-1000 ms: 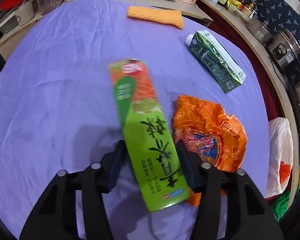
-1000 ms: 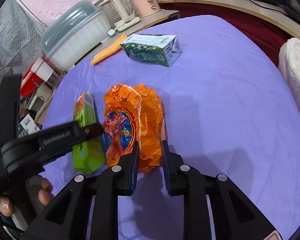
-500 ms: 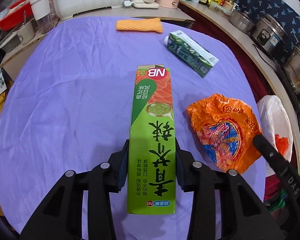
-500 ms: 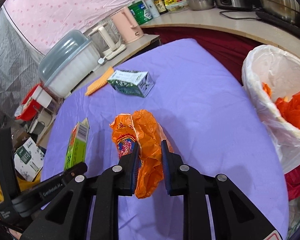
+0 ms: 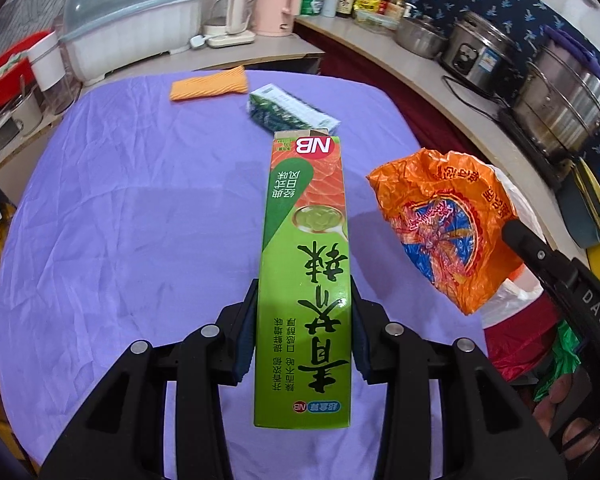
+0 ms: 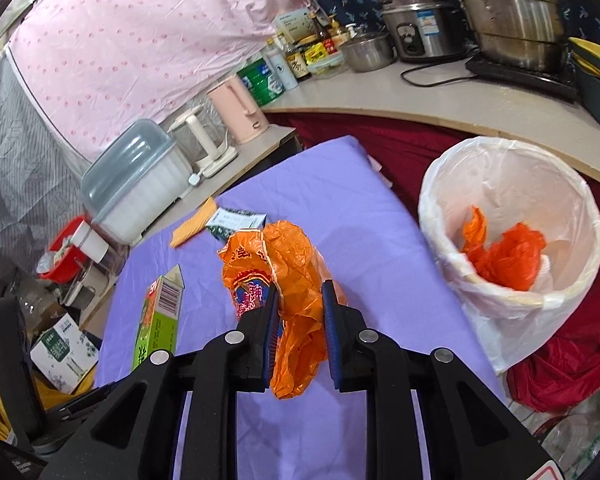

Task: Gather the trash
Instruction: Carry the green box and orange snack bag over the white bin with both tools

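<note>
My left gripper (image 5: 303, 320) is shut on a long green and orange carton (image 5: 306, 256) and holds it above the purple table (image 5: 140, 220). The carton also shows in the right wrist view (image 6: 158, 316). My right gripper (image 6: 300, 316) is shut on a crumpled orange plastic bag (image 6: 284, 272) and holds it in the air; the bag also shows in the left wrist view (image 5: 444, 220). A bin lined with a white bag (image 6: 512, 240) stands right of the table with orange trash (image 6: 504, 256) in it. A dark green carton (image 5: 290, 114) lies at the table's far side.
An orange cloth (image 5: 208, 86) lies at the table's far edge. A side counter behind holds a dish box (image 5: 132, 24), kettles (image 5: 276, 2) and a red basket (image 6: 62, 254). A curved counter (image 6: 440, 96) on the right holds pots and bottles. Boxes (image 6: 62, 352) sit on the floor left.
Both grippers have risen from the table with their loads. The green carton and the orange bag are higher, and the bin now fills more of the right wrist view.
</note>
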### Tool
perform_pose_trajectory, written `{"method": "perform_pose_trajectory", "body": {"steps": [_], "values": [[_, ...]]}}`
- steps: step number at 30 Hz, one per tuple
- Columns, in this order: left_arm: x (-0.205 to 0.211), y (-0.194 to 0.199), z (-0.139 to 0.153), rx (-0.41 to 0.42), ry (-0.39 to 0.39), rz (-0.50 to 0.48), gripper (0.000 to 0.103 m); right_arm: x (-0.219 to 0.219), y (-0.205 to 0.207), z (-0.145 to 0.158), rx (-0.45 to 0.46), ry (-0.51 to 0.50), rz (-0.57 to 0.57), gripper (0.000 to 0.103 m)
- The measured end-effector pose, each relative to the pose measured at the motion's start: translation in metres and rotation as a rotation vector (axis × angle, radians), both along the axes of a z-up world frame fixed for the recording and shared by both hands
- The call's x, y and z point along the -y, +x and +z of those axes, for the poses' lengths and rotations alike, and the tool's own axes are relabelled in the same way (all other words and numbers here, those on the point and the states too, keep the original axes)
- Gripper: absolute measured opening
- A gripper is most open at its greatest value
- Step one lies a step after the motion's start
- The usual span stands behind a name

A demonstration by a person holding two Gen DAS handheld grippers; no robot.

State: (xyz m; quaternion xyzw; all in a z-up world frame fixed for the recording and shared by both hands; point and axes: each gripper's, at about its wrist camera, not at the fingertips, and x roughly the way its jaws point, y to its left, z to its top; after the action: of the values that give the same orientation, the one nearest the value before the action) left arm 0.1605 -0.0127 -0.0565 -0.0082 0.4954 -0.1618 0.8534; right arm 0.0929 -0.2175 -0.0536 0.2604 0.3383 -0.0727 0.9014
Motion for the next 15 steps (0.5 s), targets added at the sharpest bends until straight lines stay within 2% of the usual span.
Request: {"method": "perform_pose_trajectory", "body": {"steps": [15], "values": [[0.094,-0.026,0.037,0.068,-0.023,-0.203,0.038,0.083,-0.047,0.036,0.070,-0.051,-0.152,0.019]]}}
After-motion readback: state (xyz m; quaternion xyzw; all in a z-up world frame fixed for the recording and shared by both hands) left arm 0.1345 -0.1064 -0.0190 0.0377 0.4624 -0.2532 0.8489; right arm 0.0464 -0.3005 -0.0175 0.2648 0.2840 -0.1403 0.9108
